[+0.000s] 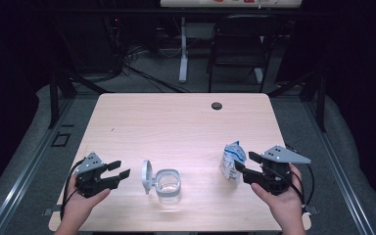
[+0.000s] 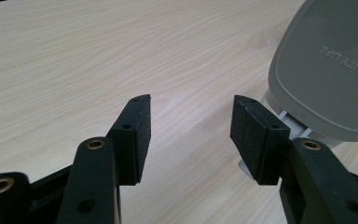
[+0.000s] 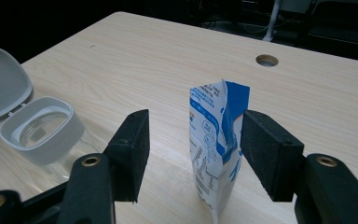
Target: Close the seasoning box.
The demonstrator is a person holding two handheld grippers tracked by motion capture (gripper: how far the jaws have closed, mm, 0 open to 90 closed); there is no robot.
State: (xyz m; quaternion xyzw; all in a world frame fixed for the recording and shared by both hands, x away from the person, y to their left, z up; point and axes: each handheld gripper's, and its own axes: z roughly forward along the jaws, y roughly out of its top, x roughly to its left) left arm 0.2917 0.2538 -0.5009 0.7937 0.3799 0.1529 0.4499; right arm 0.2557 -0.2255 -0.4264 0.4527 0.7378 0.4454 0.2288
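Now my right gripper (image 3: 193,154) stands wide around the upright blue-and-white pouch (image 3: 214,144), not yet pinching; it looks light and crushable, so I'd grip mid-body gently. My left gripper (image 2: 191,135) waits wide beside the open-lidded jar (image 1: 166,183).

Both units matte black. Left gripper (image 1: 119,169): flat black link arms, square foam-faced pads (image 2: 139,135), brass-coloured bushings at the pivots, small screw holes in the links, grey perforated plate on top, black cable looping back past the hand. Right gripper (image 1: 247,165): same build, same textured pads (image 3: 265,149) and brass bushings, larger grey three-cornered plate on top, black cable trailing behind. Forearms bare, no sleeves in view
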